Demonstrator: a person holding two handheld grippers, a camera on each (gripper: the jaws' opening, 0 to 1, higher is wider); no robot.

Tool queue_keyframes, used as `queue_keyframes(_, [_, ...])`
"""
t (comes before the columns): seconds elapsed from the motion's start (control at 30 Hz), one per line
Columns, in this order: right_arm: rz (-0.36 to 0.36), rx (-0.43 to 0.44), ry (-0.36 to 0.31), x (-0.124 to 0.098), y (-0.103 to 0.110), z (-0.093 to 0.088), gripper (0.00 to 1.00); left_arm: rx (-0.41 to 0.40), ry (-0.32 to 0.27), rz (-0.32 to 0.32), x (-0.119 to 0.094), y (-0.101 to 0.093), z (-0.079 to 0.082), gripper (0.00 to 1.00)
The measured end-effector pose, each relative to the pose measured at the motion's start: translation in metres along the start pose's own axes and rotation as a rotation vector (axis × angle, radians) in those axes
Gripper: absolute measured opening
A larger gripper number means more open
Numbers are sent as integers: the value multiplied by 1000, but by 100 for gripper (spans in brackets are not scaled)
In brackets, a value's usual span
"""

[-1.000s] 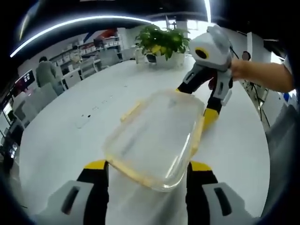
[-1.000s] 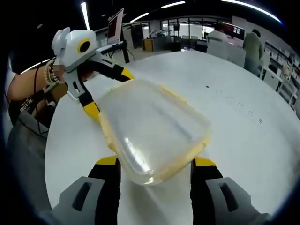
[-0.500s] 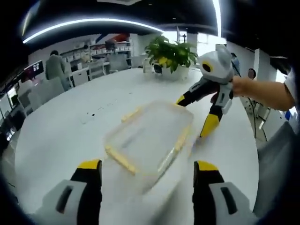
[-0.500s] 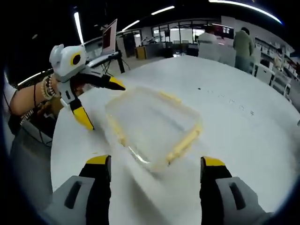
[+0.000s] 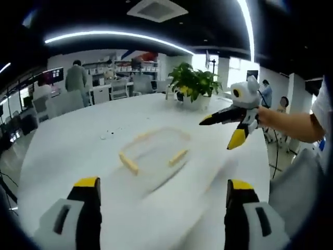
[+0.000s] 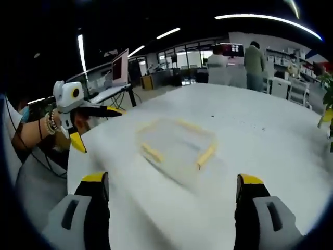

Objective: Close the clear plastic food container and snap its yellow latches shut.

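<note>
The clear food container (image 5: 154,152) with yellow latches (image 6: 206,155) lies closed on the white table (image 5: 73,151), apart from both grippers; a potted plant (image 5: 193,86) stands beyond; left gripper (image 5: 162,200) and right gripper (image 6: 174,195) gape wide, empty; no legible writing.

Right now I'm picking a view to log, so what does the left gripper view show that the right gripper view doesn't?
Left gripper view: a potted plant at the table's far edge, and the right gripper open above the table. Right gripper view: a monitor on a stand, and the left gripper open. Both: the clear container with yellow latches lying on the white table, blurred, with neither gripper touching it.
</note>
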State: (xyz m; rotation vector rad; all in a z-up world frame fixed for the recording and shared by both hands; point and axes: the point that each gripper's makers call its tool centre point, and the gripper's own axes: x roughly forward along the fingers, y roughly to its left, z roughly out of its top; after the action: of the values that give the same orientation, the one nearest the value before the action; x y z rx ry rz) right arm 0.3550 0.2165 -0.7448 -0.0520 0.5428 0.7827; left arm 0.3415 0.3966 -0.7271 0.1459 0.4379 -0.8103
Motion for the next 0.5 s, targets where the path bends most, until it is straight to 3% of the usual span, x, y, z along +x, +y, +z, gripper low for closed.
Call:
queue_keyframes(0.23, [-39,2,-34,-34,18,-7,100,26,3,31,-32,-17,-11,99])
queue_keyframes(0.37, [-49,41,-86,-54,32,-11,100,9,3,39,-51,-25,-20,99])
queue_keyframes(0.5, [-72,30,-100,-69,44,-17,100,-17,-36,71,-70,-32,-26,99])
